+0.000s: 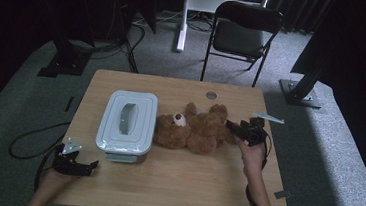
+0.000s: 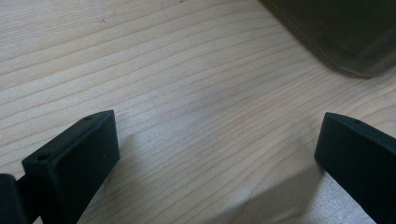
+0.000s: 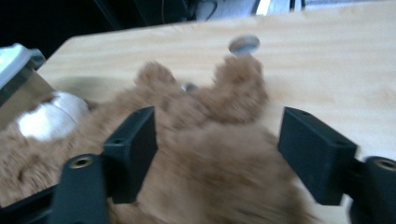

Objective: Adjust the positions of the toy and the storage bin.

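Teddy bear [image 3: 205,140] on its back, leg between spread right gripper [image 3: 217,154] fingers [image 3: 133,149]

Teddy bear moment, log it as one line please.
right gripper: open, jaws astride teddy bear | left gripper: open over table | lidded box: beside bear

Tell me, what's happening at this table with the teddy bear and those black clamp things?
A person holds a two-jaw gripper in each hand. The right gripper is at the brown teddy bear, which lies on the wooden table beside a closed grey lidded box; its jaws are spread open on either side of the bear's body, not yet closed. The left gripper waits open over bare tabletop near the box's front corner.
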Available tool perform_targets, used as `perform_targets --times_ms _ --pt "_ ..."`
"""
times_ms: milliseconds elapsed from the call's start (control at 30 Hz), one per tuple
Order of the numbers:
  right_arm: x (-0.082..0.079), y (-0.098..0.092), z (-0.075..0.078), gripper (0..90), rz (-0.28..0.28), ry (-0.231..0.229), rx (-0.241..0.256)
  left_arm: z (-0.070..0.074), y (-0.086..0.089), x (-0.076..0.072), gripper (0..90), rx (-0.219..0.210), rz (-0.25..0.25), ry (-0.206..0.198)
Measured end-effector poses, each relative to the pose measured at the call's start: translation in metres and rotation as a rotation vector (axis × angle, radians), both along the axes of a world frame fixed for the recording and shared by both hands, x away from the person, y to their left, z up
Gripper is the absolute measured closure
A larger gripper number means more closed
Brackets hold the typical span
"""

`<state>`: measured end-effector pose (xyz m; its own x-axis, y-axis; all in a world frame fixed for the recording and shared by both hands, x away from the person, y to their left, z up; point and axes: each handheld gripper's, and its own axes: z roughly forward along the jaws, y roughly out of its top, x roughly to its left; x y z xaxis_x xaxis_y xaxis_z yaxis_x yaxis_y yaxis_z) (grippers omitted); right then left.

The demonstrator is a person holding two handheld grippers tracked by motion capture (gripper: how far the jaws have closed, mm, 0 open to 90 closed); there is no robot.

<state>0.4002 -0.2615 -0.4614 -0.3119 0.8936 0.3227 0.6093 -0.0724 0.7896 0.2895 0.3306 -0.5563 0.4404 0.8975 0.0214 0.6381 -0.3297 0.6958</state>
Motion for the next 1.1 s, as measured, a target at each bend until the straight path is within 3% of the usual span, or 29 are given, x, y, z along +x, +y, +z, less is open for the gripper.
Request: perform_targets --times_ms 133,167,200,300,400,933,1100 --pt "0.002 -0.011 -0.017 24.8 0.039 0.083 -0.030 0.000 0.000 0.000 0.5 0.000 0.002 0.000" --pt "0.002 -0.012 -0.021 29.0 0.056 0.100 -0.026 0.000 0.000 0.000 0.5 0.000 0.002 0.000" --pt "-0.001 -0.013 -0.024 41.1 0.079 0.092 -0.011 0.000 0.000 0.000 0.5 0.000 0.002 0.000" --pt "-0.009 -0.011 -0.028 58.3 0.105 0.091 -0.025 0.000 0.000 0.000 0.5 0.000 0.002 0.000" --pt "-0.018 -0.012 -0.027 66.2 0.137 0.105 -0.032 0.000 0.000 0.000 0.5 0.000 0.002 0.000" --pt "-0.074 -0.012 -0.020 70.5 0.289 0.099 0.018 0.000 0.000 0.000 0.5 0.000 0.001 0.000" --pt "-0.087 0.000 -0.016 70.5 0.366 0.104 -0.003 0.000 0.000 0.000 0.5 0.000 0.001 0.000"
